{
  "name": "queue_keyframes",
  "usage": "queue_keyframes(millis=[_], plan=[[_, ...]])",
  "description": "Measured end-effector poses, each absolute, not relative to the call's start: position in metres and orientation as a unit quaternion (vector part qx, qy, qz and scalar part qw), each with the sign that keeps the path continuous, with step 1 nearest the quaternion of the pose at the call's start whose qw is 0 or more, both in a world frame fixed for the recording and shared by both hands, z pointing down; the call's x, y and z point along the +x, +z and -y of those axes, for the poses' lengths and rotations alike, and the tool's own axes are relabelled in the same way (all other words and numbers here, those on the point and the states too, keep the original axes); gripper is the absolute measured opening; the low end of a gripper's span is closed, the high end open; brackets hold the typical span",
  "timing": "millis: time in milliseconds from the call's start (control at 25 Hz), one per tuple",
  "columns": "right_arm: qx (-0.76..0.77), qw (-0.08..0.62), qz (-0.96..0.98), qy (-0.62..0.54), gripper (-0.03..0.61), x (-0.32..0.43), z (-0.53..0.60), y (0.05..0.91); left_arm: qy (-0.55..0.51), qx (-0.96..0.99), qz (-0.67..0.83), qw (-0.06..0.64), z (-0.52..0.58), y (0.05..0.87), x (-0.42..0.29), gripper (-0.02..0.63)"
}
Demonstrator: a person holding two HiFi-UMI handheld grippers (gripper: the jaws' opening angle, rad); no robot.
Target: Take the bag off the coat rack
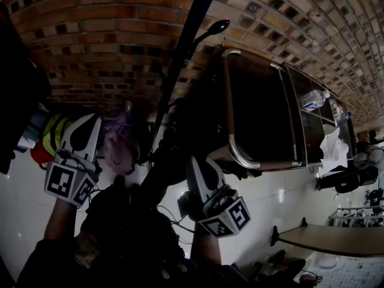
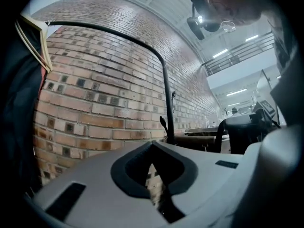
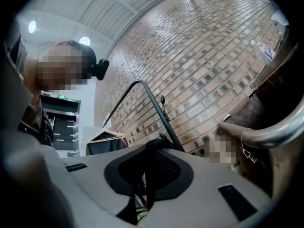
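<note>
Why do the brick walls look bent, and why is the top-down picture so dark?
Head view: the wide lens bows the brick wall into arcs, and the foreground is underexposed, nearly black. Left gripper view: the wall bulges too; strip lights glare white. Right gripper view: the black strap in the right gripper is a dim silhouette.

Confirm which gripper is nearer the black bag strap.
Right. The right gripper is shut on the strap; the left gripper sits empty, left of the rack pole.

Grey left gripper point(image 1: 84, 129), black-white marker cube point(image 1: 68, 183)
</note>
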State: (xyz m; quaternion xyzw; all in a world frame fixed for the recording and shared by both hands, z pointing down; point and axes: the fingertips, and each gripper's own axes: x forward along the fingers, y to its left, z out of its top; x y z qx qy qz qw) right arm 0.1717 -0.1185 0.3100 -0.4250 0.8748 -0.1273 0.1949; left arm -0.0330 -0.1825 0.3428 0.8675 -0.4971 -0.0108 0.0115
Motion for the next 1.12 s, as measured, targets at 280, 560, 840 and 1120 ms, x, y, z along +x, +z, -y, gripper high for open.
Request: queue_keyframes(millis=[280, 560, 840, 1120], plan=[[-0.401, 0.187, -0.888, -0.123, 0.035, 0.137, 0.083, 0.310, -0.021, 0.880, 0.474, 0.016, 0.149, 0.343, -0.039, 0.018], [-0.413, 0.199, -0.879, -0.133, 0.035, 0.106, 0.042, 0.311, -0.024, 0.878, 0.478, 0.004, 0.106, 0.334, -0.086, 0.018], [-0.406, 0.207, -0.881, -0.124, 0.035, 0.067, -0.007, 0.299, -0.025, 0.875, 0.483, 0.004, 0.052, 0.332, -0.135, 0.018], [-0.388, 0.198, -0.890, -0.132, 0.034, 0.020, -0.066, 0.300, -0.028, 0.897, 0.440, 0.024, -0.018, 0.336, -0.136, 0.018]])
